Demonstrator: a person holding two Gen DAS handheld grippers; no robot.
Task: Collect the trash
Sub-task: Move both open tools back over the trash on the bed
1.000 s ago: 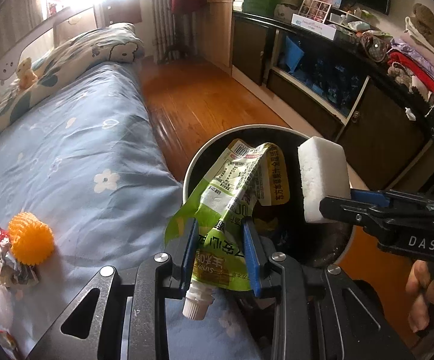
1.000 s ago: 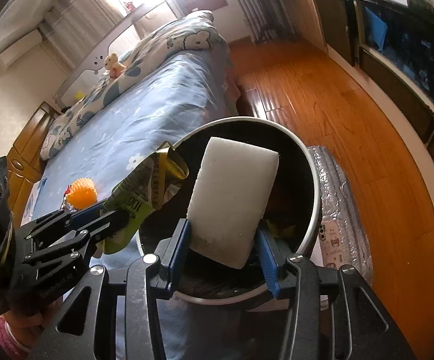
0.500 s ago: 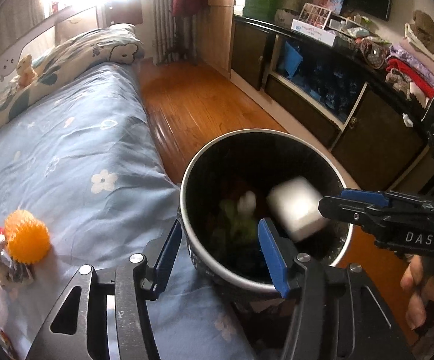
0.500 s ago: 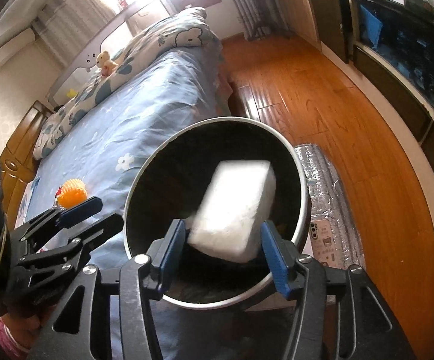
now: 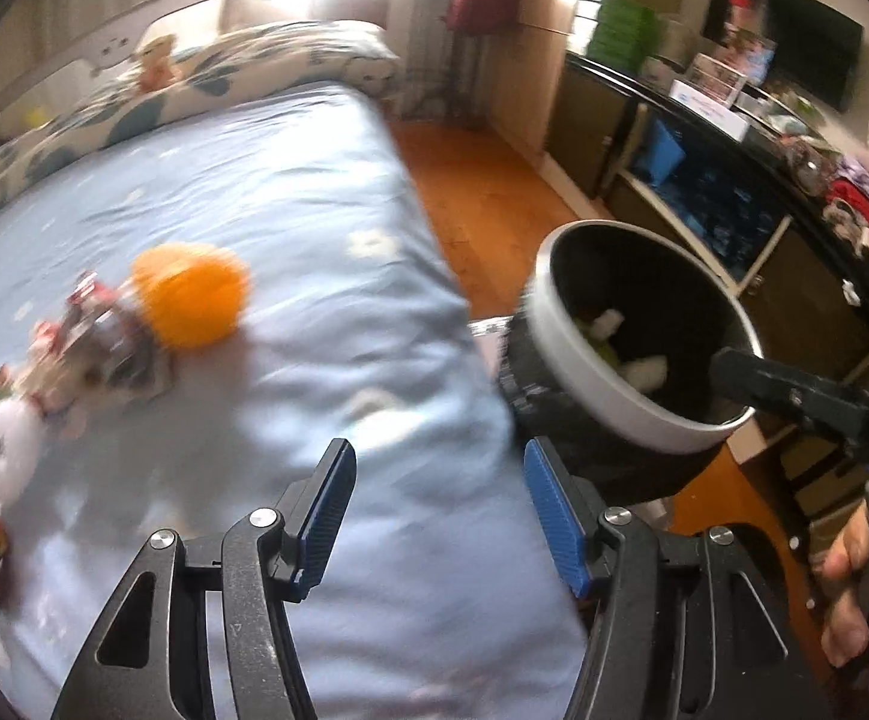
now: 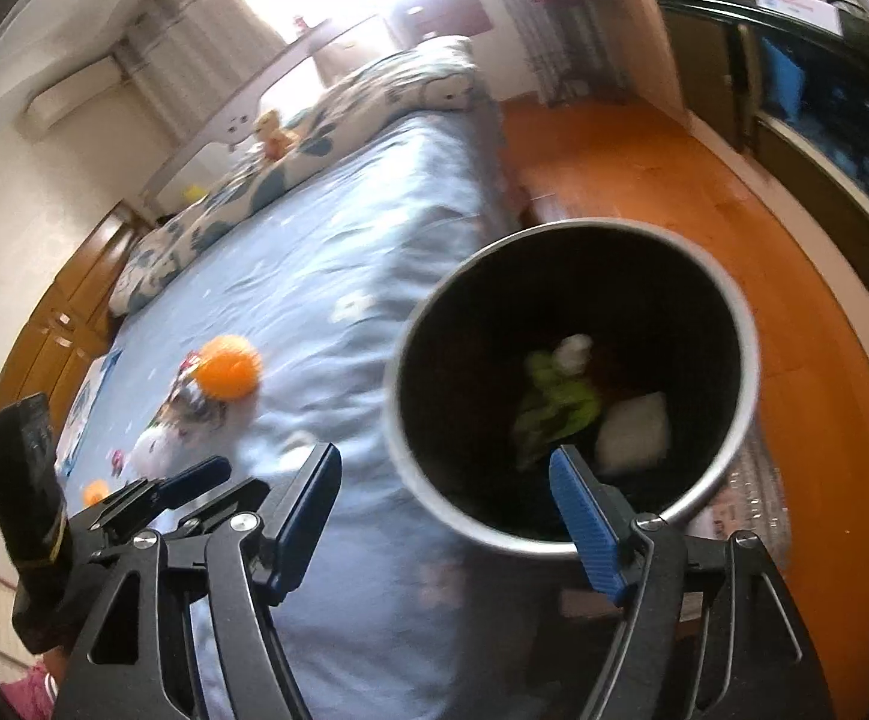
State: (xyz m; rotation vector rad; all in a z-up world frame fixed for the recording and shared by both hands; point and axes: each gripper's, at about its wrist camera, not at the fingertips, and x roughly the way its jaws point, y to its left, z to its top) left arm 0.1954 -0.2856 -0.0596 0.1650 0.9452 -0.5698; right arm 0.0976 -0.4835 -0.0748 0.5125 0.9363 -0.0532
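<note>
Bed (image 5: 290, 192): blue flowered sheet, orange spiky ball (image 5: 191, 294) beside wrappers (image 5: 80, 354).
Floor (image 6: 644, 162): orange wood.
Trash bin (image 6: 734, 324): beside bed.
Left gripper (image 5: 434, 516), right gripper (image 6: 443, 516): opening, nothing between.

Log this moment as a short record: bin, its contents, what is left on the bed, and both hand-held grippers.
bin: black trash bin, silver rim, beside the bed
in bin: green pouch, white sponge
on bed: orange ball beside blurred wrappers
left hand-held gripper: jaws opening, nothing between them
right hand-held gripper: jaws opening, nothing between them
</note>
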